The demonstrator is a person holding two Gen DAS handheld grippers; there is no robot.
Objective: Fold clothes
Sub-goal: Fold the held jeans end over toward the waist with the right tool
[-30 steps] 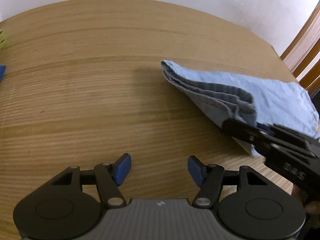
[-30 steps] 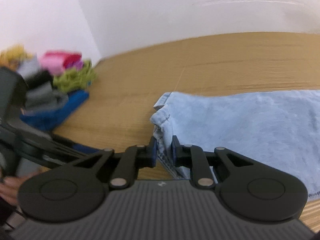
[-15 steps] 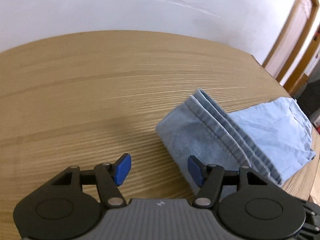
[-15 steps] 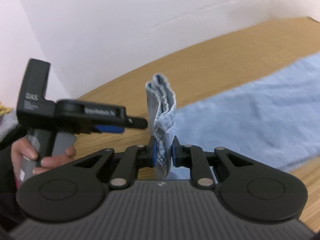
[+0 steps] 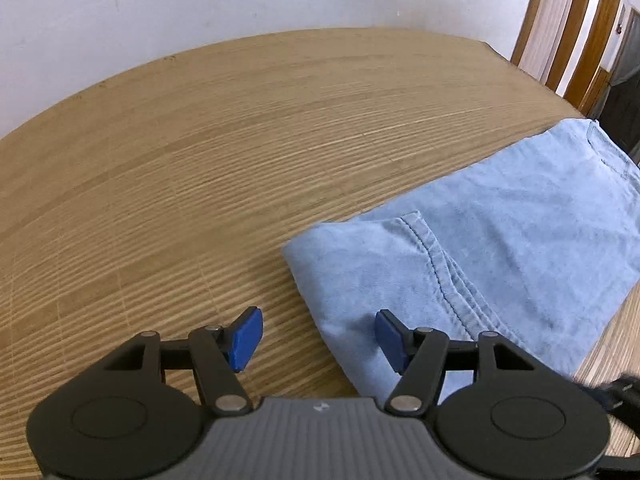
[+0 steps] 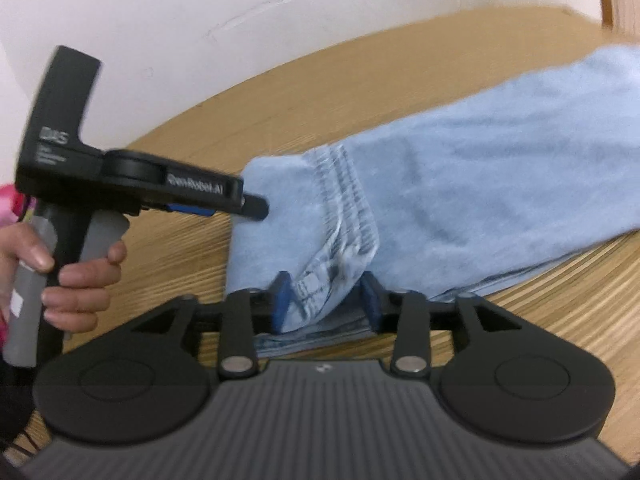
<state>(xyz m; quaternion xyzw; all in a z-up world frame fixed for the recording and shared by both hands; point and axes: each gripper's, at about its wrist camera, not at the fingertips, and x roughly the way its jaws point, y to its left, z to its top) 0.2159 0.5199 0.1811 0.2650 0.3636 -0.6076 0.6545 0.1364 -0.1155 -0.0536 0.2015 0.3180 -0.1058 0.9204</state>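
a: since half a second ago the right tongs (image 6: 324, 300) have spread their pads and the bunched hem they were pinching upright now lies down on the pale blue denim garment (image 5: 500, 248). before that, the fabric stood up between them.

b: so where is the garment now?

a: flat on the wooden surface (image 5: 200, 160), toward its right side, with one end doubled over onto the rest; the stitched hem crosses the top layer. the right tongs are released, though the hem sits between their pads, and i can't tell if it touches them.

b: and the left tongs (image 5: 318, 338)?

a: spread wide, holding nothing, low over the folded edge, one pad above cloth and one above bare wood. a hand (image 6: 76, 276) grips their handle.

b: what could go wrong?

a: if the right tongs pull back while a pad still snags that ridge of seam, the top layer drags and the fold opens or skews. denim this soft may also slump. the near edge looks close to the surface's rim, so a tug could slide it off.
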